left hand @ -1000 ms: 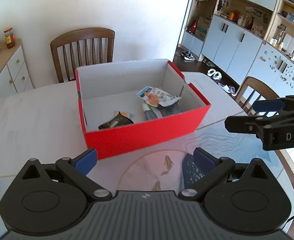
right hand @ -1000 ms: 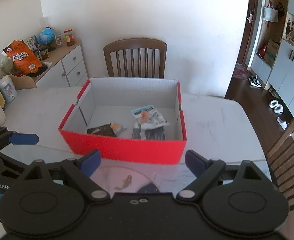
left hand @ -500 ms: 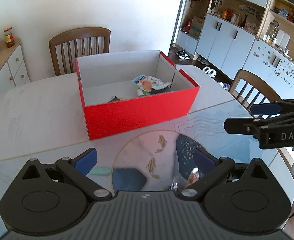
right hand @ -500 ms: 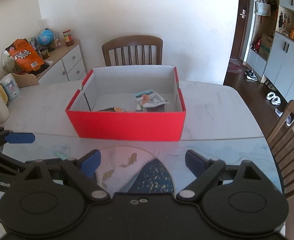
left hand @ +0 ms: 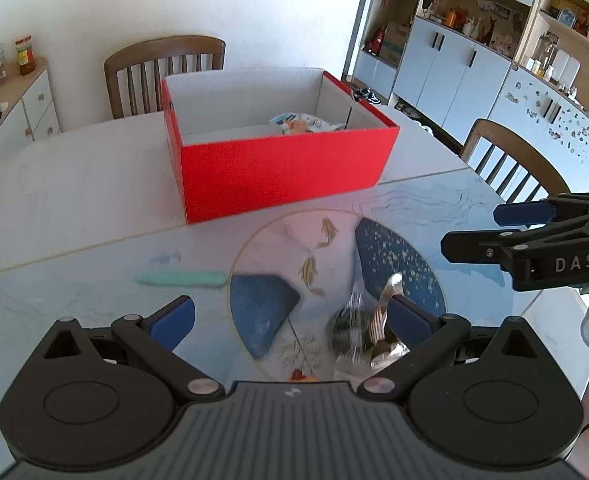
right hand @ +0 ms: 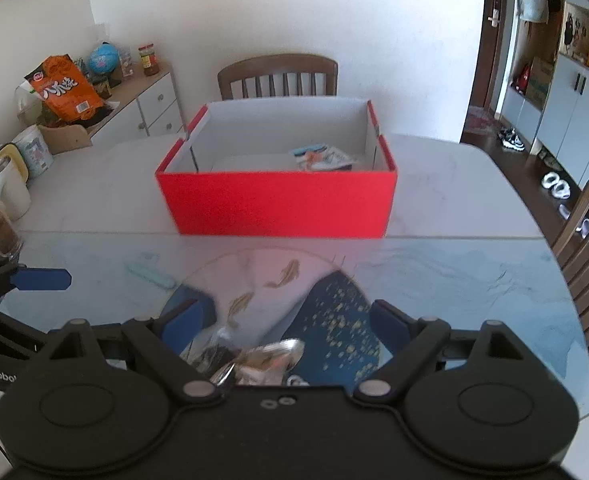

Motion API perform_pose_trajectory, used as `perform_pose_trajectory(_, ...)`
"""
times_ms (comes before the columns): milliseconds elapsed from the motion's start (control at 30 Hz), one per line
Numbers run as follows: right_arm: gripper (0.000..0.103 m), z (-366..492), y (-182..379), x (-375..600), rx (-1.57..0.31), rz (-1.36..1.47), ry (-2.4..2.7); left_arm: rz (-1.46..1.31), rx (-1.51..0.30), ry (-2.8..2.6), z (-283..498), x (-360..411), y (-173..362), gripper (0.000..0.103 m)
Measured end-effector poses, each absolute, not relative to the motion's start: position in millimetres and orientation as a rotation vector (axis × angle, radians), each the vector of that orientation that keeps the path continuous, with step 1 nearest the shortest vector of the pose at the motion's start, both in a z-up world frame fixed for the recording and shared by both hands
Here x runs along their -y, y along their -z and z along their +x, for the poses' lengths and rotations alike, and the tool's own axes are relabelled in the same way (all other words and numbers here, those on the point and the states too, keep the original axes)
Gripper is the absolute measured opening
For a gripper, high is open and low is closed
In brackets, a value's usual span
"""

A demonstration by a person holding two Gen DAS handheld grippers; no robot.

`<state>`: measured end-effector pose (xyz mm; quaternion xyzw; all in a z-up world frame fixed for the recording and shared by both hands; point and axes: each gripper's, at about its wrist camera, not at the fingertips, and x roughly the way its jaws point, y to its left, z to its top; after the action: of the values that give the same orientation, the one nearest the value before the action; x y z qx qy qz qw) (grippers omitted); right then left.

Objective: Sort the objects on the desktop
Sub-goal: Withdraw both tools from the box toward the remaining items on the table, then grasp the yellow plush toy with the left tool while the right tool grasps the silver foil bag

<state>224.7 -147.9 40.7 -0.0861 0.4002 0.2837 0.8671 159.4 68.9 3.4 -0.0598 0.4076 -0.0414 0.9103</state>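
The left gripper point(left hand: 290, 318) is wide open above the table point(left hand: 74, 200), with nothing between its blue fingers point(left hand: 172, 316). Just beside its right finger, on the round fish mat point(left hand: 334, 264), lies a crumpled clear wrapper point(left hand: 358, 328) with something dark inside; it is blurred, so I cannot say what it is. The wrapper sits near the right finger, not in the middle of the gap. A mint green stick point(left hand: 180, 279) lies flat on the table, ahead of the left finger and left of the mat.

The right gripper point(right hand: 288, 322) is also spread open and empty. In its view the same wrapper point(right hand: 250, 358) is low in the gap, closer to the left finger, partly hidden by the gripper body.

The red box point(left hand: 286, 168) stands beyond the mat, well apart from both grippers. Inside it a white and blue packet point(right hand: 322, 158) is seen above the front wall.
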Motion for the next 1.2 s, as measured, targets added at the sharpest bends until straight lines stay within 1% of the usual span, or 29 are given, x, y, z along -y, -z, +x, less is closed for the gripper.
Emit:
perform_pose_trajectory(633,0.09,200.4,3.0,146.2,-0.893,-0.216,-0.594,-0.111,-0.863,0.1,129.1,-66.5,29.5,0.103)
perform_pose_trajectory(1200,0.09,197.1,22.3,141.1,-0.905,-0.22,-0.606,-0.146,-0.84,0.086,118.0,-70.5,44.5,0.103)
